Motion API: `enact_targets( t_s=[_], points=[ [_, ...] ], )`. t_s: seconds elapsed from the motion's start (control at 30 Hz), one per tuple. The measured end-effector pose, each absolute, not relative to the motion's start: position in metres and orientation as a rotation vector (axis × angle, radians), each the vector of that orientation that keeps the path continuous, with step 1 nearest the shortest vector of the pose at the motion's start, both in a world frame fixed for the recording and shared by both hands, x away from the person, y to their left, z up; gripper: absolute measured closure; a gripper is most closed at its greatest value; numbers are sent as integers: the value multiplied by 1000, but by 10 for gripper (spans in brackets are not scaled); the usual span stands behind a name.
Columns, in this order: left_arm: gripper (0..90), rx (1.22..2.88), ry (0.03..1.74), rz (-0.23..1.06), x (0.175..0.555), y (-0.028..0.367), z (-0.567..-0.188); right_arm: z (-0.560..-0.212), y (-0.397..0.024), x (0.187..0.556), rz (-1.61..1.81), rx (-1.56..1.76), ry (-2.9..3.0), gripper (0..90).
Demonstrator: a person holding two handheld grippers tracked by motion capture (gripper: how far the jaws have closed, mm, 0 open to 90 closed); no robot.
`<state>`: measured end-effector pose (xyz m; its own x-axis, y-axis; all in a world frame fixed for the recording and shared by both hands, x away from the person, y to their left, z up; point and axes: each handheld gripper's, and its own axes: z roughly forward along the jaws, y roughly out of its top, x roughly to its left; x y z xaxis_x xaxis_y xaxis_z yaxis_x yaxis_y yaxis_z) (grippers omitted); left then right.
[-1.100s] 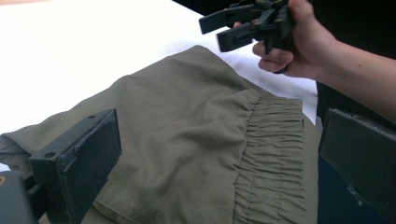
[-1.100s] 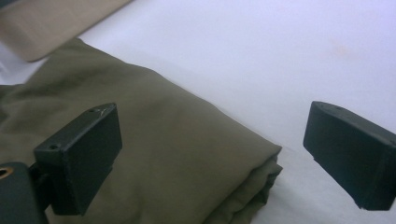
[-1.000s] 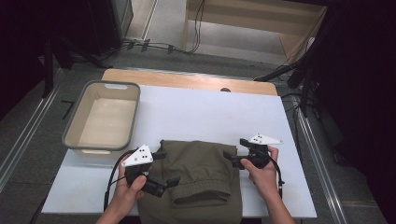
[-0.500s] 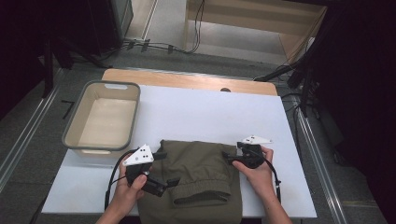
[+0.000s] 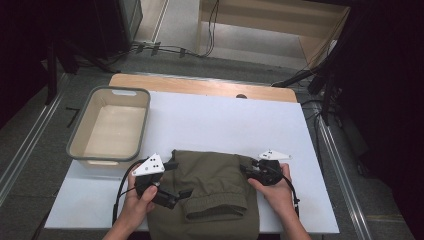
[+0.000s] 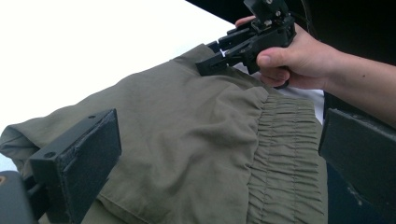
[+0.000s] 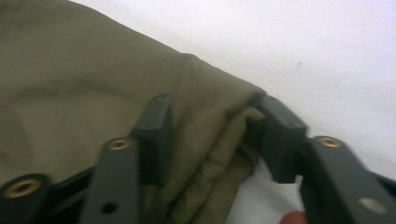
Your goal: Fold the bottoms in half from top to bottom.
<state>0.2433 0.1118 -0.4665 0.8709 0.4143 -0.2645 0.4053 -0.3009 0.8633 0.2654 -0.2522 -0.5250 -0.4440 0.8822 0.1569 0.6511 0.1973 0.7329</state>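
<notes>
From the high view, the olive garment (image 5: 212,192) lies folded at the near edge of the white table (image 5: 225,120), its elastic waistband toward the person and its long axis running away from them. The left gripper (image 5: 172,197) sits at the garment's left side, the right gripper (image 5: 247,172) at its far right corner; a grey bin (image 5: 111,125) stands well apart to the far left.

In the left gripper view, the black pads (image 6: 86,156) stand wide apart with cloth lying between and beneath them, not pinched (the gathered waistband runs off to the right). Farther off, the right gripper (image 6: 212,58) bites at the opposite edge.

In the right gripper view, the jaws have just been closing, and the stacked fold of the garment (image 7: 93,84) sits between the pads (image 7: 156,135), both touching the layers. The edge lies straight ahead of these fingers, so the right hand looks nearer to a lift; the left must first close on its side.
</notes>
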Motion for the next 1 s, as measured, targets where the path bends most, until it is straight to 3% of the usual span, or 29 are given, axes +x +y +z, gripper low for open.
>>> enact_targets(
  t_s=[0.1, 0.2, 1.0],
  points=[
    [0, 1928, 607, 10, 245, 109, -467, -525, -253, 263, 1142, 1428, 2215, 744],
    [0, 1926, 609, 9, 247, 108, -466, -523, -252, 261, 1139, 1372, 2227, 788],
    [0, 1914, 689, 63, 290, 84, -459, -491, -292, 252, 1187, 1259, 2089, 808]
  ],
)
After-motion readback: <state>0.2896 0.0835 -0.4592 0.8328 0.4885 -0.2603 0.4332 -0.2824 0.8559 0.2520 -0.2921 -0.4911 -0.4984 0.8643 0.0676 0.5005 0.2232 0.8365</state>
